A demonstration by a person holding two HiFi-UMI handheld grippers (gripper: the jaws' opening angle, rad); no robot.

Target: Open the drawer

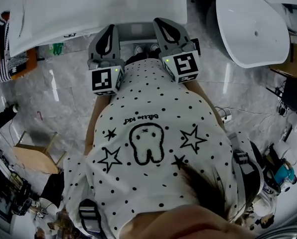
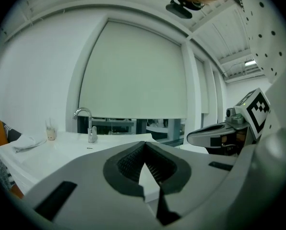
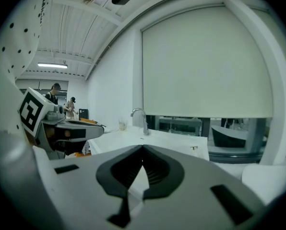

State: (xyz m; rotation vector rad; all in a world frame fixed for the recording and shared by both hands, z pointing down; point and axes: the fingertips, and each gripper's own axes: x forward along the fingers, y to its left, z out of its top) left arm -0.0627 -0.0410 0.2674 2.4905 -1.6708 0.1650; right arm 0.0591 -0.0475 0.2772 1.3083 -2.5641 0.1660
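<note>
1. Now, at your left, the white sink counter point(image 1: 113, 4) with its tap point(image 2: 90, 133) runs across in front of you.
2. Your left gripper point(image 1: 108, 30) is closed, jaws meeting tip to tip with nothing between, tips at the counter's front edge.
3. Between the grippers, a pale strip point(image 1: 136, 31) shows under that edge; whether it is the drawer front, you cannot tell.
4. Your right gripper point(image 1: 162, 23) is likewise closed and empty.

Grey marble floor point(image 1: 64, 98), white basin counter point(image 1: 113, 9) with chrome tap point(image 2: 91, 131), pale drawn roller blind point(image 2: 133, 71), white tub point(image 1: 253, 24)
</note>
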